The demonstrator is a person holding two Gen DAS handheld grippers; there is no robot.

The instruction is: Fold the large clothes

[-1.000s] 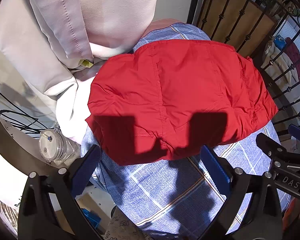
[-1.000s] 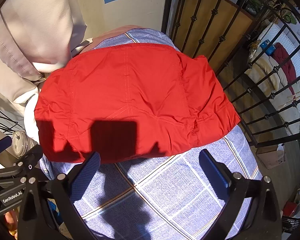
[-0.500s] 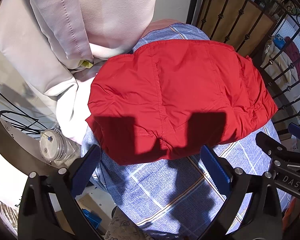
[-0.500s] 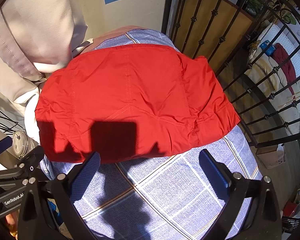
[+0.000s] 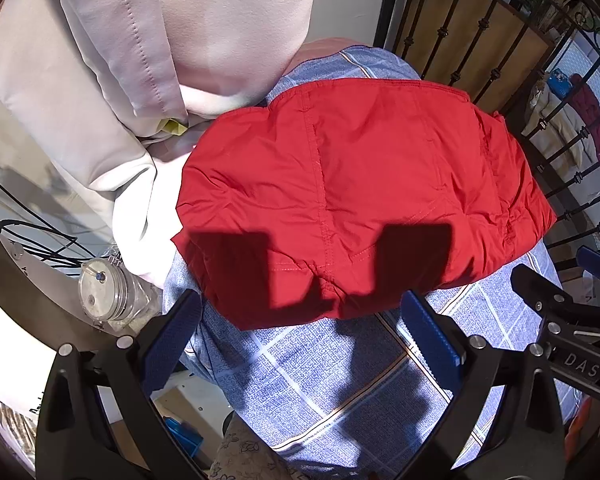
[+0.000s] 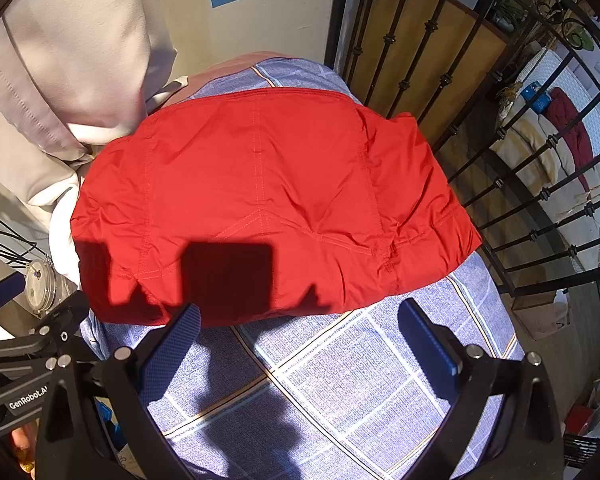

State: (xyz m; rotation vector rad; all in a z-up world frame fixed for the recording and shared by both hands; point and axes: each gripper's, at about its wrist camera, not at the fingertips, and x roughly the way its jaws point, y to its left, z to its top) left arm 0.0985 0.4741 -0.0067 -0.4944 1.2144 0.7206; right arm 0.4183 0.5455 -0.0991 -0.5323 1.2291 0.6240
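Observation:
A red garment (image 5: 360, 196) lies folded into a compact bundle on a table covered with a blue checked cloth (image 5: 324, 380). It also shows in the right wrist view (image 6: 268, 200), on the same cloth (image 6: 360, 392). My left gripper (image 5: 300, 328) is open and empty, held above the cloth just short of the garment's near edge. My right gripper (image 6: 300, 332) is open and empty too, at the same near edge. Both cast shadows on the red fabric. Each gripper shows at the edge of the other's view.
A pale curtain (image 5: 148, 40) hangs at the left, touching the table's far left. A black iron railing (image 6: 480, 120) runs along the right side. A clear plastic jar (image 5: 108, 292) stands low at the left, beside cables.

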